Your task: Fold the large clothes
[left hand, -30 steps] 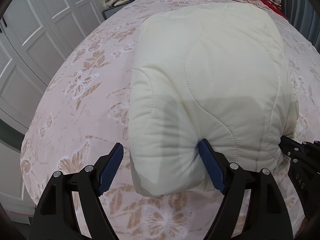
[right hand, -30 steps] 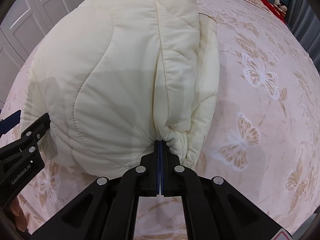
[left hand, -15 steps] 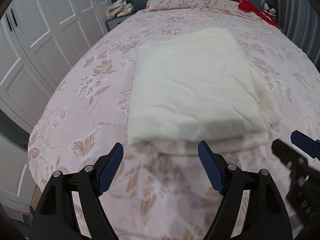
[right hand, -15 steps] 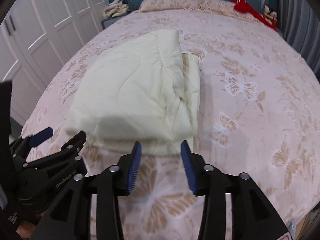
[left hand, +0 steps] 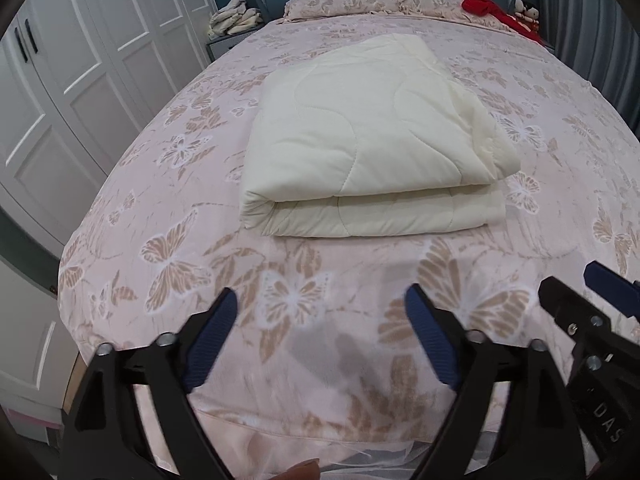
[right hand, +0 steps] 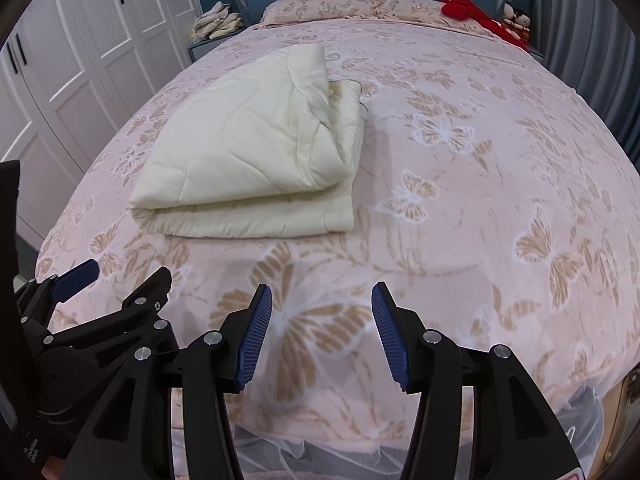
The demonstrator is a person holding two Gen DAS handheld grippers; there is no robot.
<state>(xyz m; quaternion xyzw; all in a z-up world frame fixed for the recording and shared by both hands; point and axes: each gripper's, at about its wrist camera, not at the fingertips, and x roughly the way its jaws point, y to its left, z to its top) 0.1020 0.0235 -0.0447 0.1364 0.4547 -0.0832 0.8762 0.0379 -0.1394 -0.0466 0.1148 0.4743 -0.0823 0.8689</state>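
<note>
Left wrist view. Item: cream quilted blanket (left hand: 372,140), folded into a thick pad, lying mid-bed on the butterfly bedspread (left hand: 168,184). Likely soft, bulky and light, with loose layers along its right side; best taken at the corners of the near rolled fold. Left gripper (left hand: 320,340): jaws have just been opening, now wide, empty, well short of the blanket.

Right wrist view. Same blanket (right hand: 256,152) (left of centre). Right gripper (right hand: 318,332): jaws parted after just opening, holding nothing, over bare bedspread.

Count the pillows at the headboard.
2, side by side at the head of the bed: left pillow, right pillow. The red cloth covers the right one's far end, so more may be hidden.
</note>
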